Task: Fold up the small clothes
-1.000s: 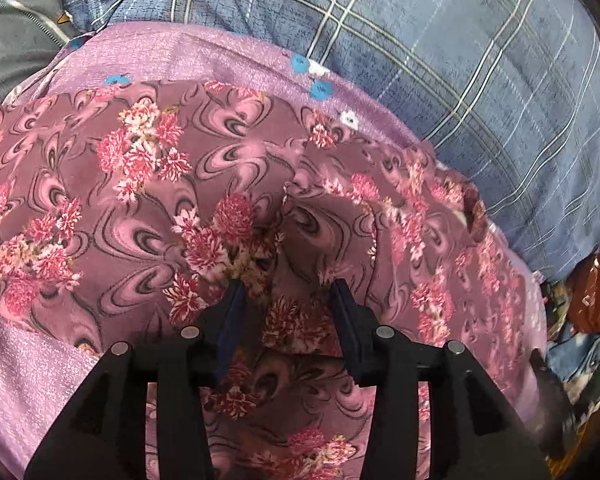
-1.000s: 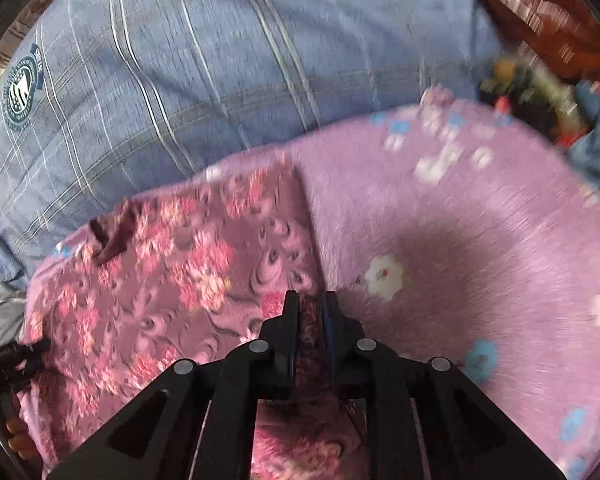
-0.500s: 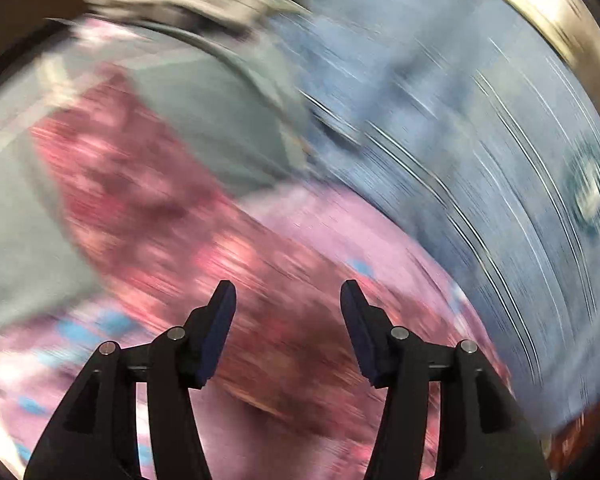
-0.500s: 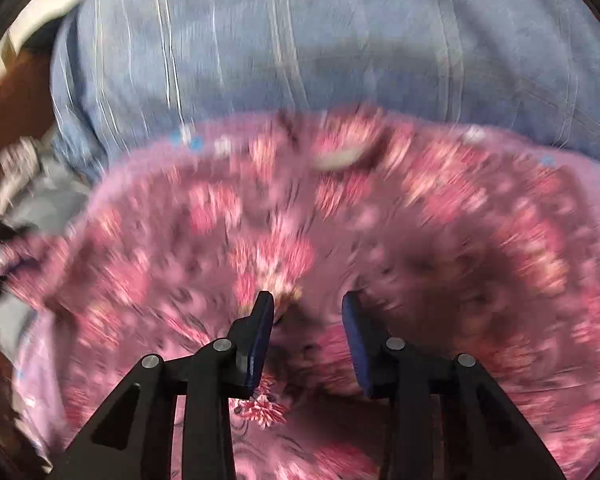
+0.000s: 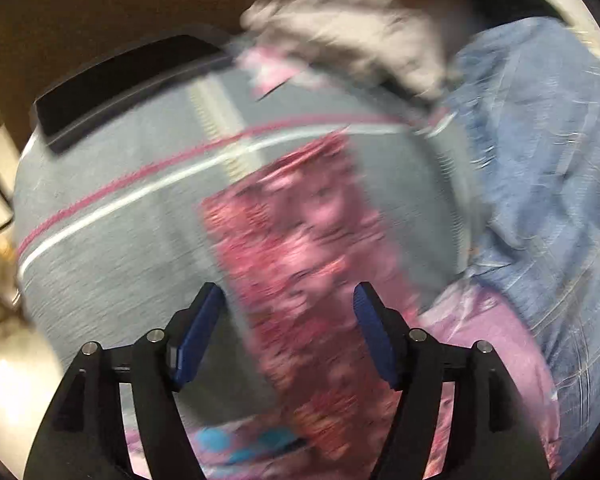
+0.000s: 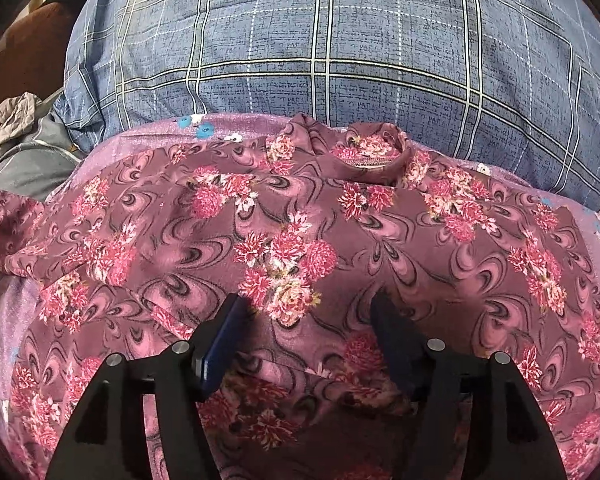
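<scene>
Purple bedsheet (image 6: 148, 140) under floral top (image 6: 300, 248); we judged folding barely begun, left gripper (image 5: 286, 336) and right gripper (image 6: 306, 334) both released above it.

In the left wrist view we see nearly everything smeared by motion blur. The floral garment (image 5: 300, 264) is a streaked pink-red strip whose pattern we cannot read, and its lower end is hidden behind the left hand-held gripper (image 5: 288, 312). The grey cloth (image 5: 112, 248) beneath it loses its weave, and the pale crumpled fabric (image 5: 348, 28) above has no clear outline. In the right wrist view, the garment's near hem disappears behind the right hand-held gripper (image 6: 308, 320), and the plaid blue bedding (image 6: 320, 40) is cut off by the frame's rim.
</scene>
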{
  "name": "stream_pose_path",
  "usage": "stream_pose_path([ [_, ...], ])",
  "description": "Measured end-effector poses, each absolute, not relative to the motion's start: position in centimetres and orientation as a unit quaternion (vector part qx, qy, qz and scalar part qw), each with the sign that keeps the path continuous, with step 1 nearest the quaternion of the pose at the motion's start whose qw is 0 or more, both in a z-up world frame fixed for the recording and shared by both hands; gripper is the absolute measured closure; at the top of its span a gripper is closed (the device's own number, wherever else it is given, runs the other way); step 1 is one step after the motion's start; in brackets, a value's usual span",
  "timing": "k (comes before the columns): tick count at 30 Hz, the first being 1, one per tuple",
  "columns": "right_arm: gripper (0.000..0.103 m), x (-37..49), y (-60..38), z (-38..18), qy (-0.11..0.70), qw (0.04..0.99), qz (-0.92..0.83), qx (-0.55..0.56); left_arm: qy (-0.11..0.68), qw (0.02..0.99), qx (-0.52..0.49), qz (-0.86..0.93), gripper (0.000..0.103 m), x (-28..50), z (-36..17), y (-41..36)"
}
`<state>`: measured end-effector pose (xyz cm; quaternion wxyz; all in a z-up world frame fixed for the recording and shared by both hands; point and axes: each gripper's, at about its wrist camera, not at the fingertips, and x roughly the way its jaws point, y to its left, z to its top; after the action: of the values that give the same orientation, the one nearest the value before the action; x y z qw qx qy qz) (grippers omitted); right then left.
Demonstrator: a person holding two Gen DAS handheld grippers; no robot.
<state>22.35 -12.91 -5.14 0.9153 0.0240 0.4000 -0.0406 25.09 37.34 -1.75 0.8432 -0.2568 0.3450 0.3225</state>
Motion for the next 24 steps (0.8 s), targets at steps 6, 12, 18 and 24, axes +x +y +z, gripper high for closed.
stream_pose_path([
  [6,0.031,22.4,-13.1,-5.0,0.398,0.916,-0.033,0.030,0.371,0.845,-0.276,0.268,0.092,26.8,-4.4,36.4],
  [12,0.029,22.3,-13.3,-5.0,0.397,0.917,-0.025,0.037,0.340,0.873,-0.286,0.200,0.093,26.1,-1.0,32.3],
  [18,0.028,22.3,-13.3,-5.0,0.397,0.917,-0.025,0.037,0.317,0.906,-0.258,0.112,0.093,25.2,2.7,25.4],
  [24,0.027,22.3,-13.3,-5.0,0.395,0.917,-0.021,0.041,0.352,0.911,-0.215,0.003,0.093,25.8,2.8,16.0],
])
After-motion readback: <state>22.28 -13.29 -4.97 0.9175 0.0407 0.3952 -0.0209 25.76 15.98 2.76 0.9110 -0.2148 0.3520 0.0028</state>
